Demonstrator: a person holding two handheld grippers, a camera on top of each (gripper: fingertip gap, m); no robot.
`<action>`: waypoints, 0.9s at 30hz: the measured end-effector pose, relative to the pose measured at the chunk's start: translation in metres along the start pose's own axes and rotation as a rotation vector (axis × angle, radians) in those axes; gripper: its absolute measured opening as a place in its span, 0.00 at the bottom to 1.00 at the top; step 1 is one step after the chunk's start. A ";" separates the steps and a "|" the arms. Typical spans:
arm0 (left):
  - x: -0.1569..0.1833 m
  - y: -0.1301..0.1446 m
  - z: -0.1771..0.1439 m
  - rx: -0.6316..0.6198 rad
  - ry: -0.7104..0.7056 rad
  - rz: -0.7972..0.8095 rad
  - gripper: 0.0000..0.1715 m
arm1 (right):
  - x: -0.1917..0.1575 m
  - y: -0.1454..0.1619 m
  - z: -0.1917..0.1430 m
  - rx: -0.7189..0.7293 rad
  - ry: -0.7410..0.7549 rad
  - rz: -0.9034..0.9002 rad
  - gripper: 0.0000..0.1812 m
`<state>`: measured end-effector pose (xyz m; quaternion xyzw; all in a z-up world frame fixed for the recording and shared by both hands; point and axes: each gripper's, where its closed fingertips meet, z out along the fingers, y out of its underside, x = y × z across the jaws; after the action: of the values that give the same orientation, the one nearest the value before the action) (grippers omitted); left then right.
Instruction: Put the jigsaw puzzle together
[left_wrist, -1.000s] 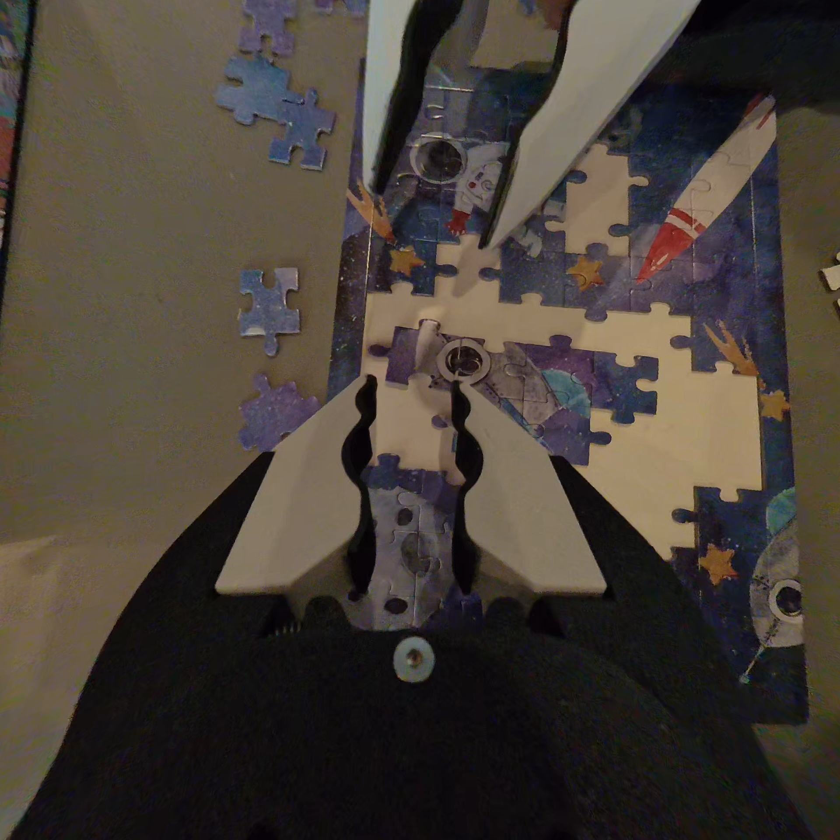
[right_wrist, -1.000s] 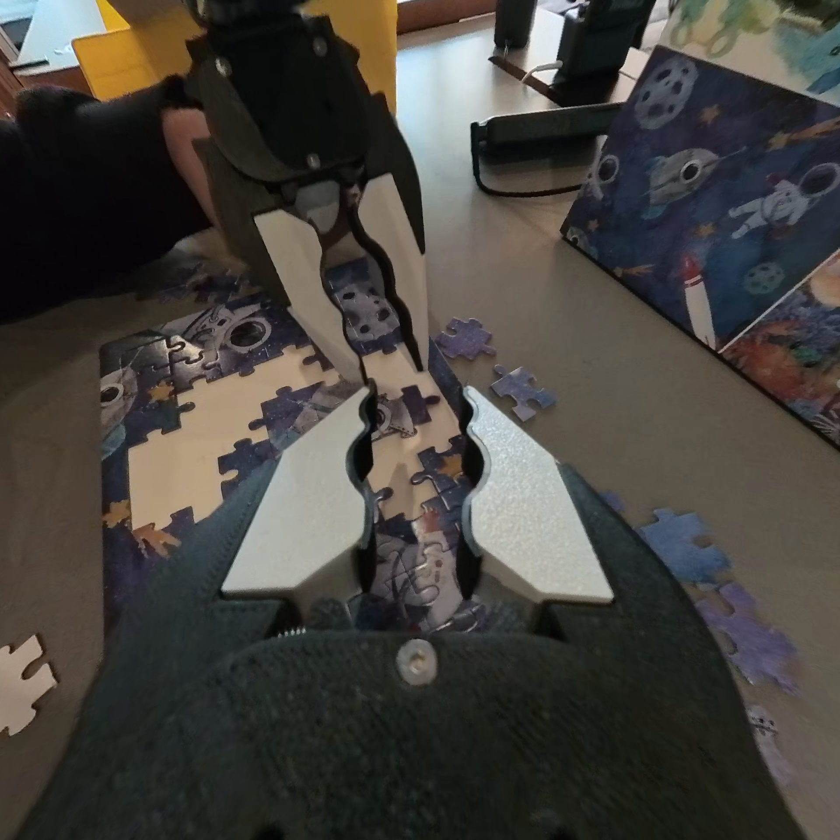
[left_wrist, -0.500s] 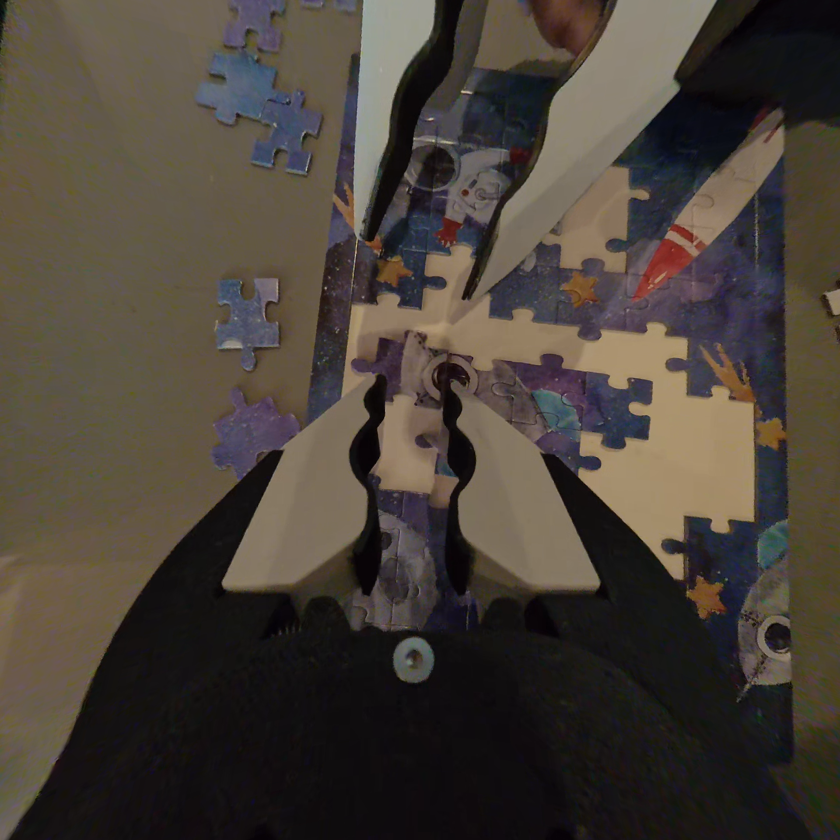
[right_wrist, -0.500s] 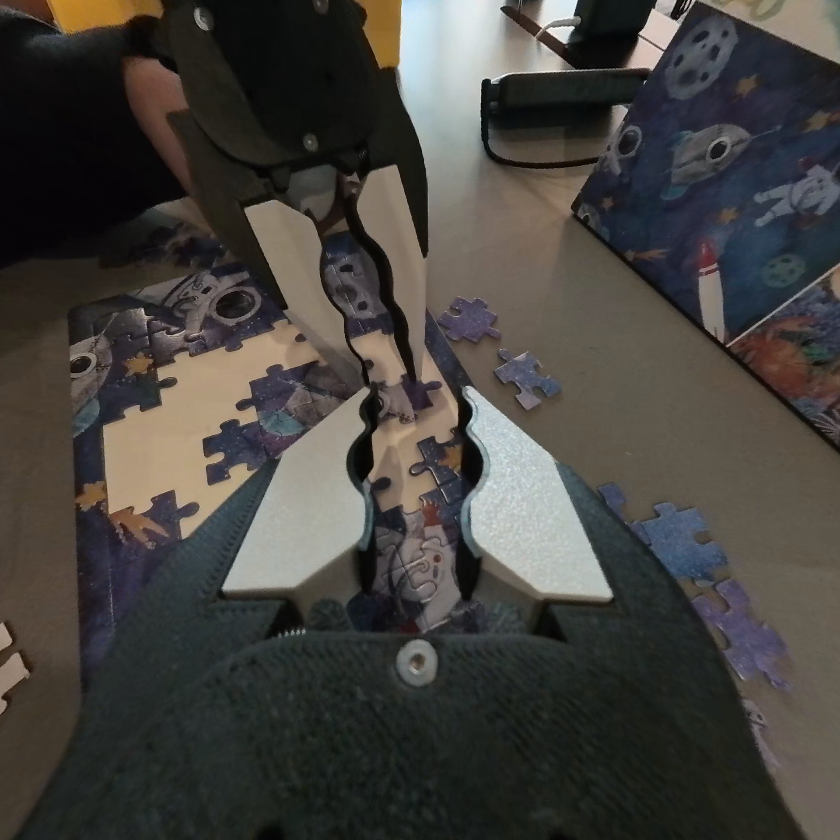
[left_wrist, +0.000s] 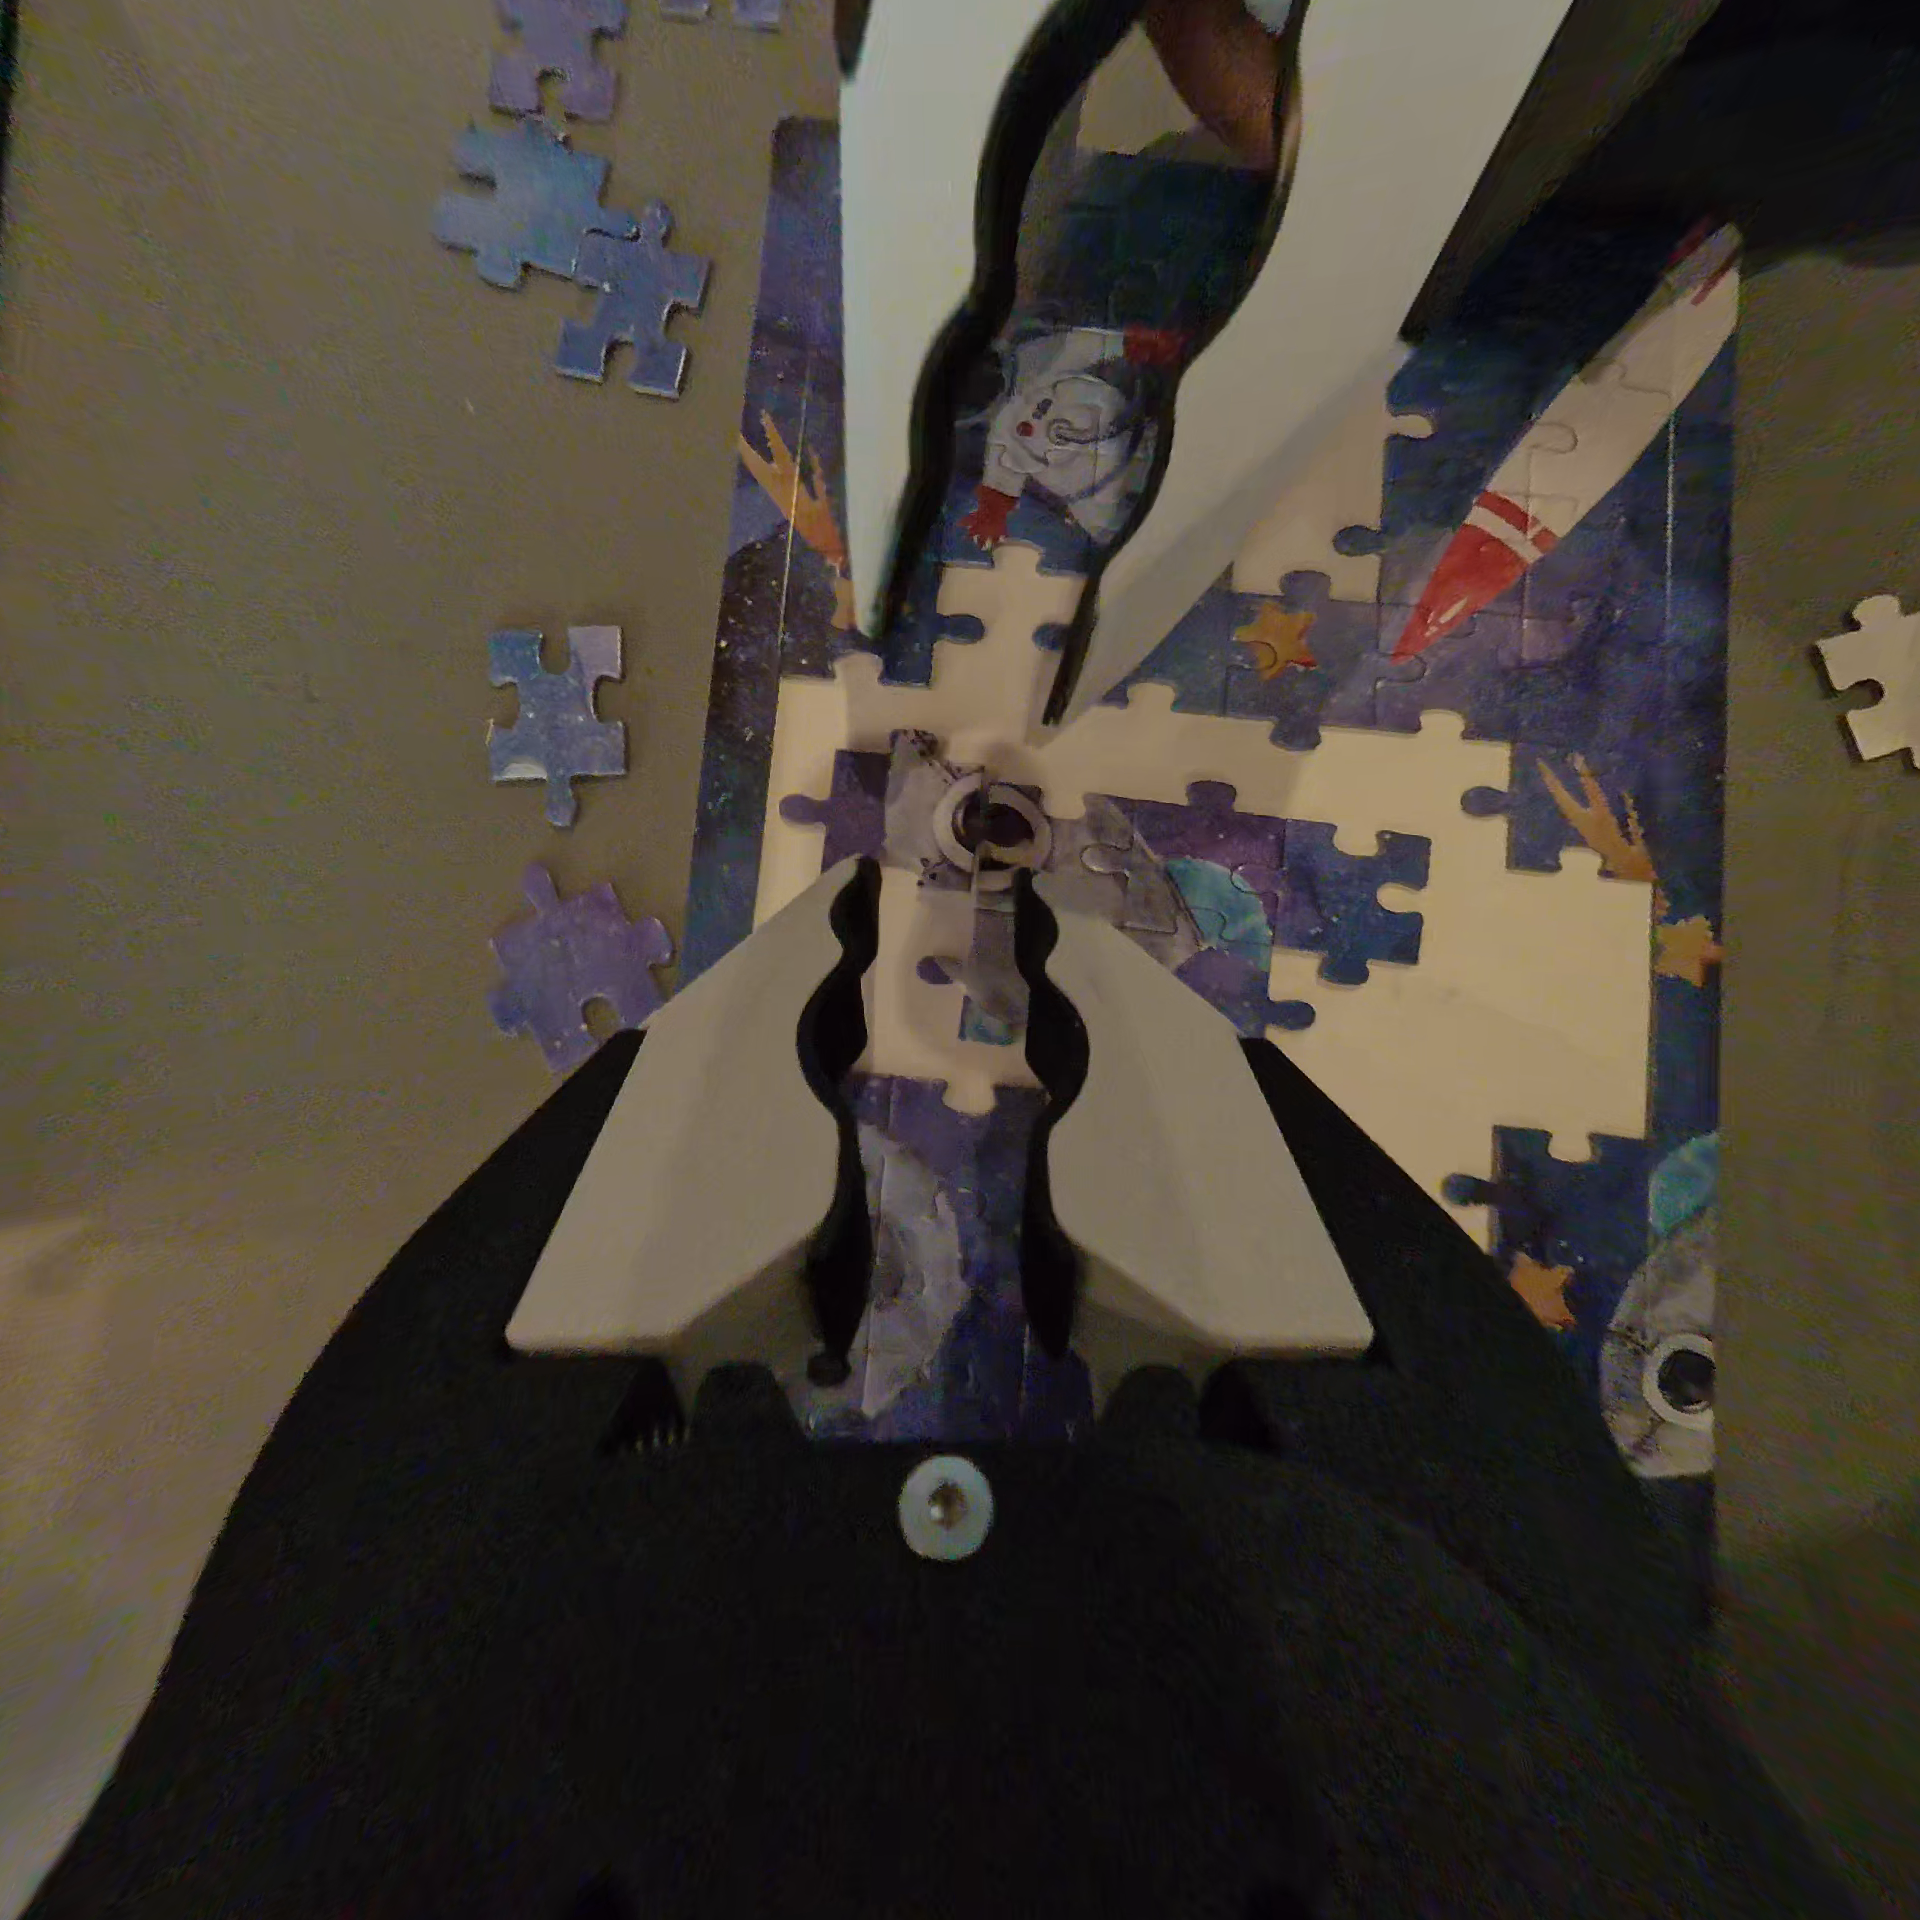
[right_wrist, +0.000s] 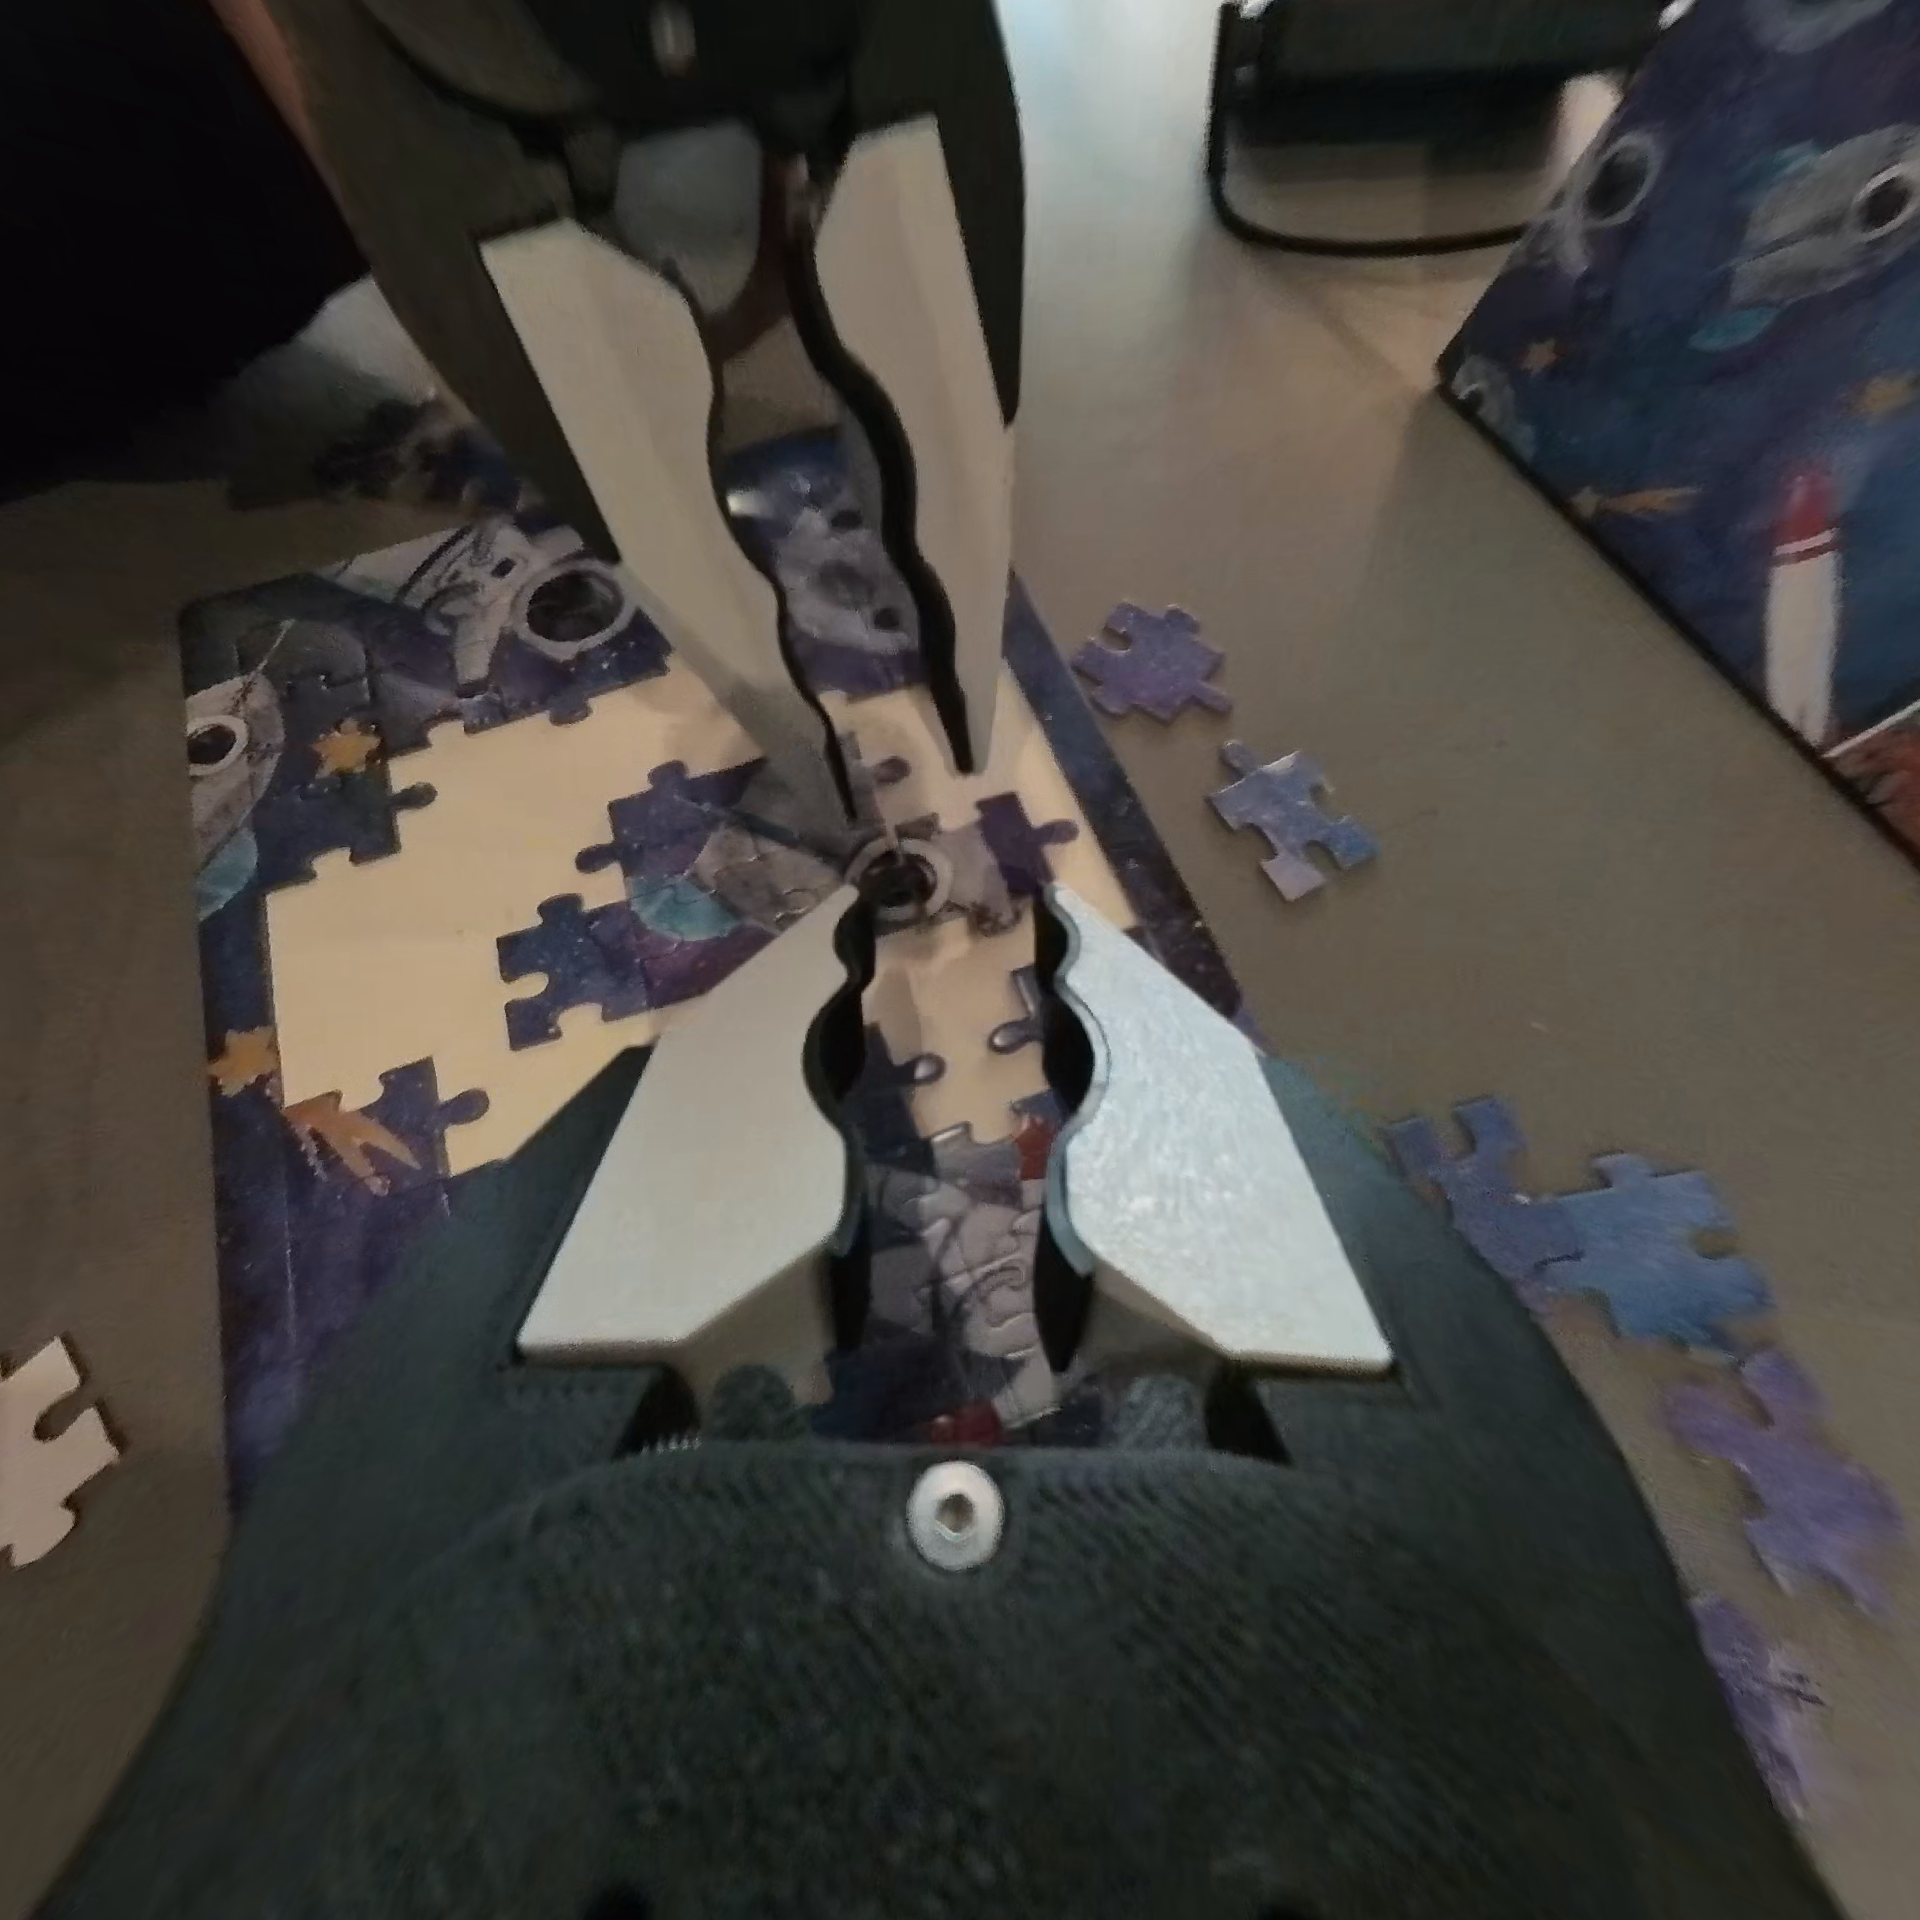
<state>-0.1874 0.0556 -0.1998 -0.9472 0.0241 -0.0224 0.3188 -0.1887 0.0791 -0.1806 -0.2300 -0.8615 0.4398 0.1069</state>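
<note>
Left wrist view: left hand-held gripper (left_wrist: 940, 883) angled down over the half-built jigsaw puzzle (left_wrist: 1226, 862) on the table (left_wrist: 260, 623), jaws parted, holding nothing; right wrist view: right hand-held gripper (right_wrist: 951, 902) facing it, jaws apart, empty, tips by the porthole piece (right_wrist: 904, 878).

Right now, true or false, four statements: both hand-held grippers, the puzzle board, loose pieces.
1. Both hand-held grippers are open and hold nothing. True: the left hand-held gripper and the right hand-held gripper both show a gap with no piece in it.
2. The puzzle board is fully filled. False: bare cream patches remain in its middle.
3. The white piece lies on the board. False: it lies on the table, beside the board.
4. Loose blue pieces lie on the table off the board. True.
</note>
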 end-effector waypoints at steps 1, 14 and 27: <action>0.001 0.000 -0.002 0.005 -0.008 -0.003 0.13 | -0.003 0.004 0.002 -0.022 -0.016 -0.002 0.16; 0.023 0.024 -0.011 0.044 0.013 -0.064 0.18 | -0.017 0.019 0.018 -0.095 -0.106 0.043 0.28; 0.019 0.024 -0.006 0.031 -0.050 -0.017 0.18 | -0.018 0.020 0.019 -0.103 -0.085 -0.010 0.28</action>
<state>-0.1697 0.0323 -0.2090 -0.9426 0.0077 -0.0019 0.3340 -0.1743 0.0662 -0.2075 -0.2122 -0.8879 0.4037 0.0606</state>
